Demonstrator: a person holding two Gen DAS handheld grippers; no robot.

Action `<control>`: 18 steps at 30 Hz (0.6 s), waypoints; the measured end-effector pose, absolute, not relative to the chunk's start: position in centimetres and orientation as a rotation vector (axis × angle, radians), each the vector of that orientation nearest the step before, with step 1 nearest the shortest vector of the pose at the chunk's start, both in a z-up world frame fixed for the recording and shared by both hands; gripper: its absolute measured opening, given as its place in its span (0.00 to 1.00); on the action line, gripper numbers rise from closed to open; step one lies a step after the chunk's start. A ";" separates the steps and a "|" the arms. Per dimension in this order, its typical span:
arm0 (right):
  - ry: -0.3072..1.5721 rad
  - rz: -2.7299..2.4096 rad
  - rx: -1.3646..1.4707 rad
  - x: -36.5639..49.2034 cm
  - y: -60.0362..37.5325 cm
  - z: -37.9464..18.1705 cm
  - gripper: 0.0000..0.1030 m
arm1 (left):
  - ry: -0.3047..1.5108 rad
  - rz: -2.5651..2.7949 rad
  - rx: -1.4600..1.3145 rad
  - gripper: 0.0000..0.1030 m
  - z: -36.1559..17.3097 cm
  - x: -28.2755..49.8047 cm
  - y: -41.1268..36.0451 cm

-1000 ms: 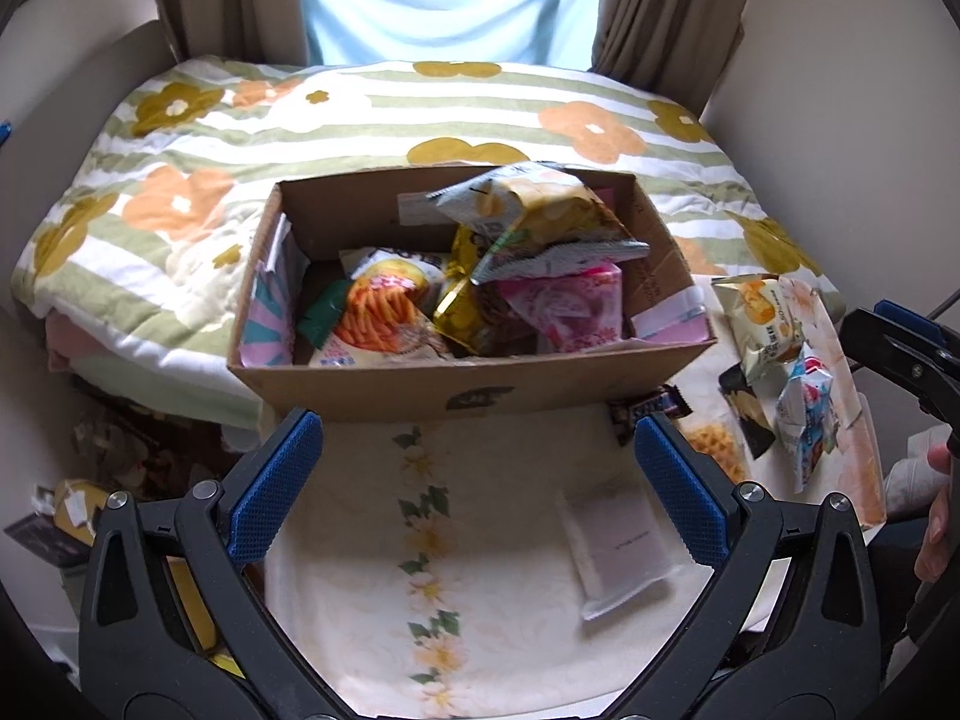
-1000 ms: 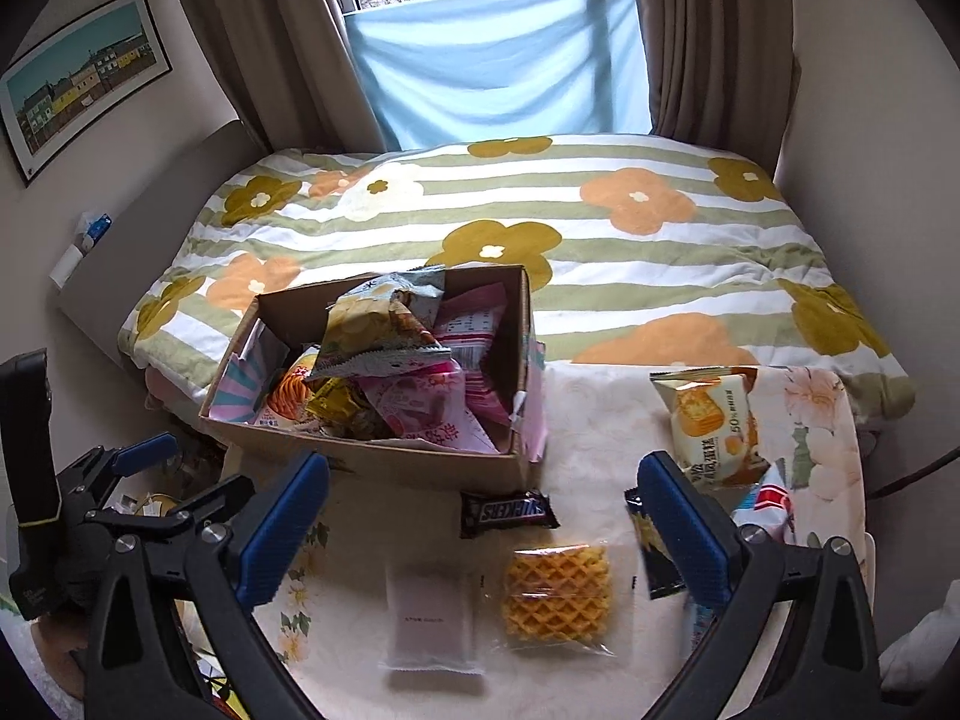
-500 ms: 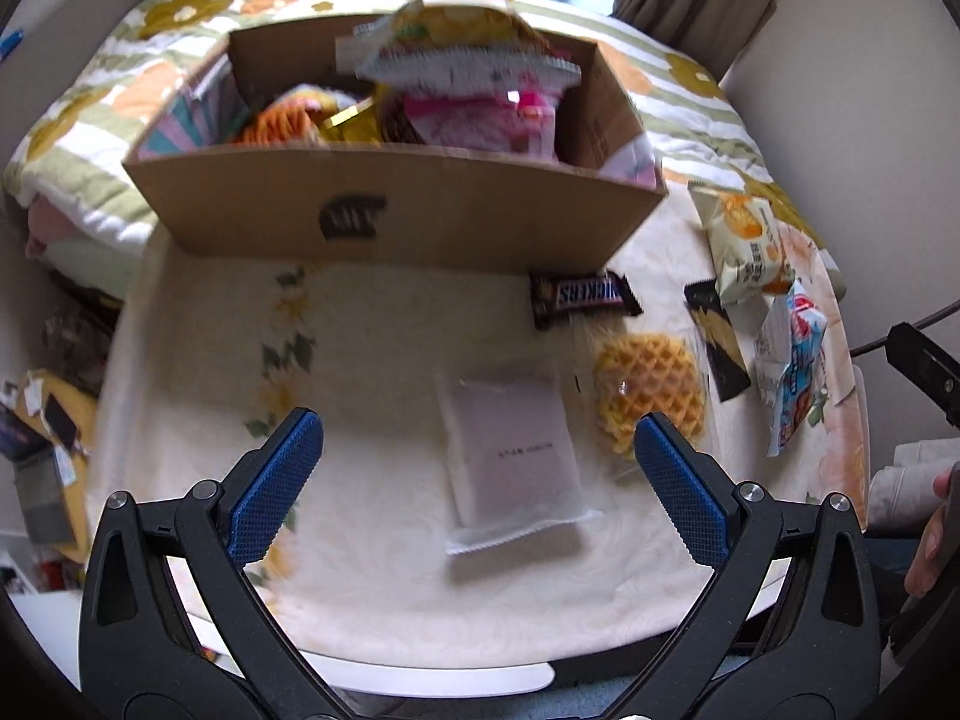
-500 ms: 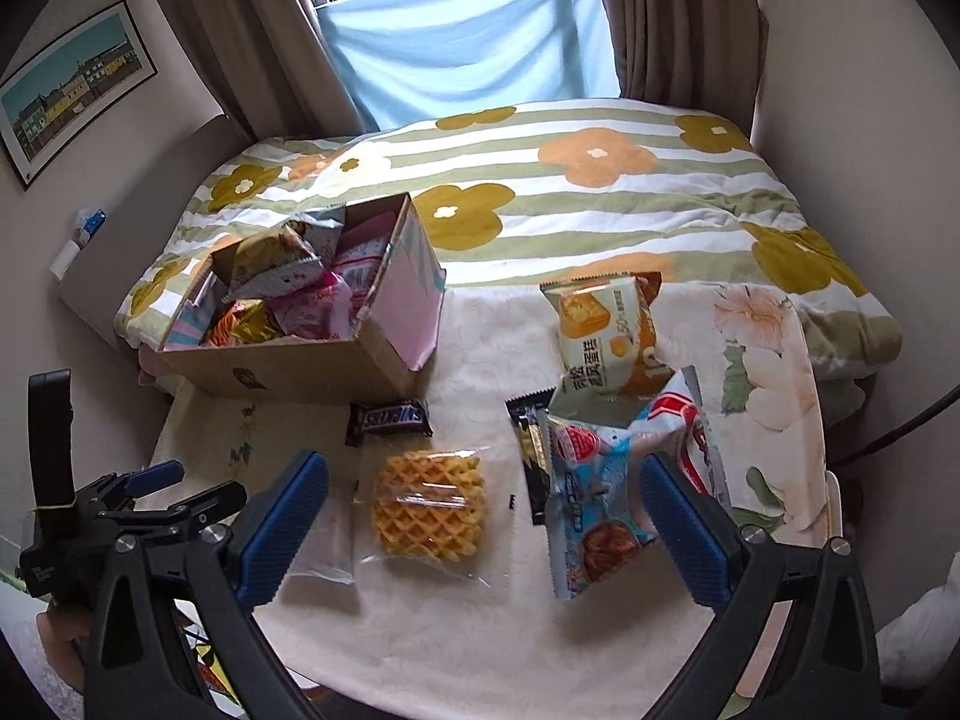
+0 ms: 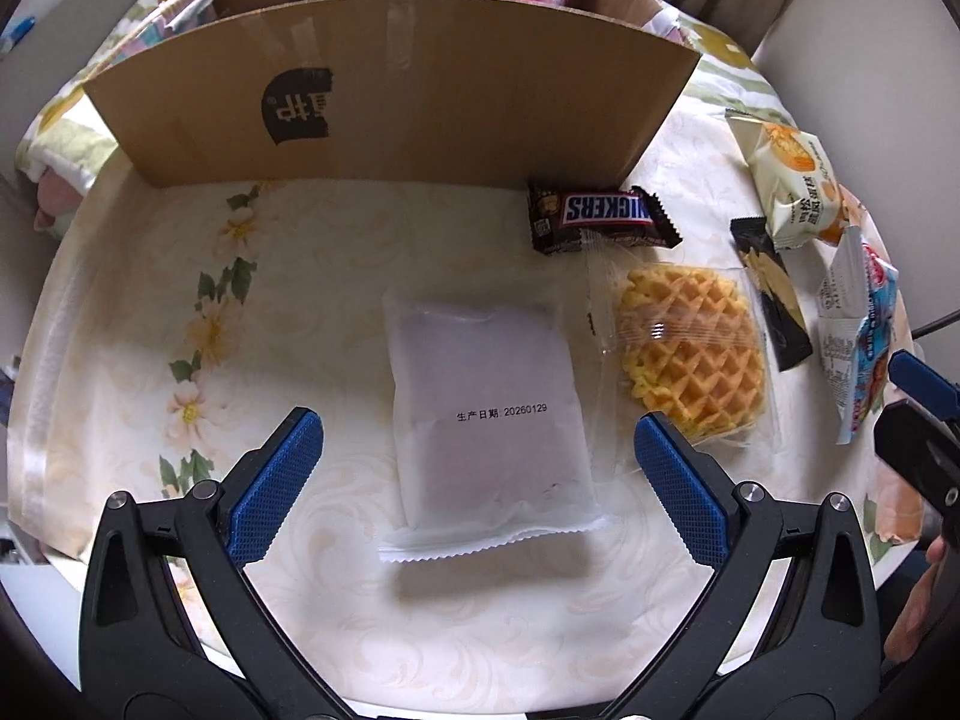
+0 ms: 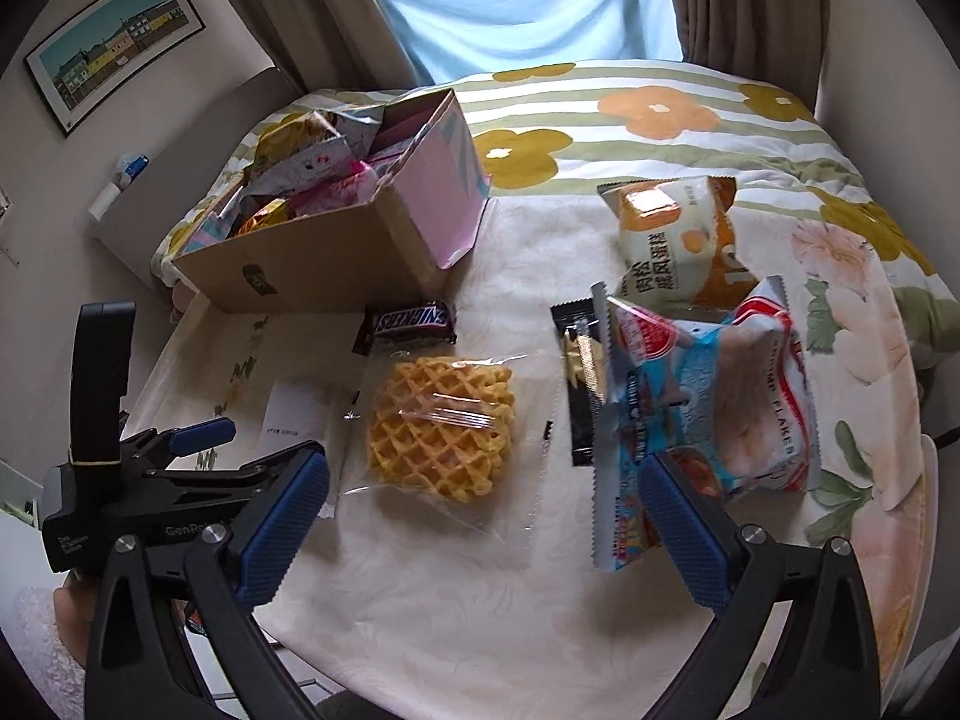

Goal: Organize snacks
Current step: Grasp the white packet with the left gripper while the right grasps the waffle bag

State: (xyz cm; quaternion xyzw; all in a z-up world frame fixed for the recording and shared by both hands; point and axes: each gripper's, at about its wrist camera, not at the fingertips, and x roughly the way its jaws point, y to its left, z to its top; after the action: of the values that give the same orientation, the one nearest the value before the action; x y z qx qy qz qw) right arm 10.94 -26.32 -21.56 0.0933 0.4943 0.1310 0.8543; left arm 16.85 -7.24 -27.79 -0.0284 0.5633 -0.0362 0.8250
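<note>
Loose wrapped snacks [image 6: 443, 427] flat on table, cardboard box [image 5: 384, 102] heaped full

Matt brown cardboard box [image 5: 420, 90]; before it, frosted white plastic pouch [image 5: 489, 414], glossy clear-wrapped yellow waffle [image 5: 690, 348], cream embossed tablecloth [image 5: 300, 300].

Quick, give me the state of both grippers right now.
Left gripper: open, holding nothing, poised over the white packet.
Right gripper: open, holding nothing, above the waffle.
</note>
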 end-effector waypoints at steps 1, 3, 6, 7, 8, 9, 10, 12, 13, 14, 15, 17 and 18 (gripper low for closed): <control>1.045 0.287 0.201 11.0 -26.0 -21.9 1.00 | 1.199 -0.072 -0.062 1.00 -28.0 16.8 -7.2; 1.052 0.304 0.207 11.1 -25.6 -22.5 1.00 | 1.190 -0.060 -0.066 0.98 -28.2 16.6 -7.0; 1.055 0.326 0.193 11.1 -24.9 -22.9 1.00 | 1.175 -0.039 -0.081 0.98 -28.2 16.6 -6.3; 1.054 0.332 0.183 11.0 -24.7 -23.0 1.00 | 1.175 -0.039 -0.085 0.98 -28.4 16.8 -6.1; 1.053 0.336 0.174 11.0 -24.4 -23.0 1.00 | 1.178 -0.038 -0.084 0.98 -28.5 17.1 -6.1; 1.052 0.341 0.169 11.1 -24.1 -23.1 1.00 | 1.179 -0.036 -0.081 0.95 -28.6 17.3 -5.9; 1.053 0.345 0.169 11.1 -24.0 -23.2 1.00 | 1.182 -0.038 -0.077 0.93 -28.8 17.5 -5.9; 1.057 0.353 0.178 11.2 -23.6 -23.4 1.00 | 1.187 -0.051 -0.078 0.90 -29.2 17.9 -6.0; 1.058 0.356 0.182 11.2 -23.4 -23.5 1.00 | 1.185 -0.052 -0.075 0.89 -29.2 18.0 -6.1; 1.058 0.353 0.182 11.3 -23.2 -23.5 0.99 | 1.187 -0.059 -0.079 0.85 -29.3 18.1 -6.1; 1.056 0.347 0.182 11.3 -23.2 -23.6 0.99 | 1.190 -0.065 -0.088 0.84 -29.4 18.2 -6.1; 1.062 0.343 0.196 11.5 -23.3 -23.7 0.99 | 1.197 -0.068 -0.096 0.84 -29.6 18.5 -6.0; 1.064 0.341 0.198 11.5 -23.3 -23.8 0.99 | 1.202 -0.074 -0.095 0.82 -29.8 18.6 -6.2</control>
State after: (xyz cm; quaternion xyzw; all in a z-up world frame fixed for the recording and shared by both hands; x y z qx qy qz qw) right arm 11.53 -23.27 -23.80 0.0938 0.5039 0.1613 0.8434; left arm 18.60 -6.22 -29.75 -0.0446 0.5649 -0.0348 0.8232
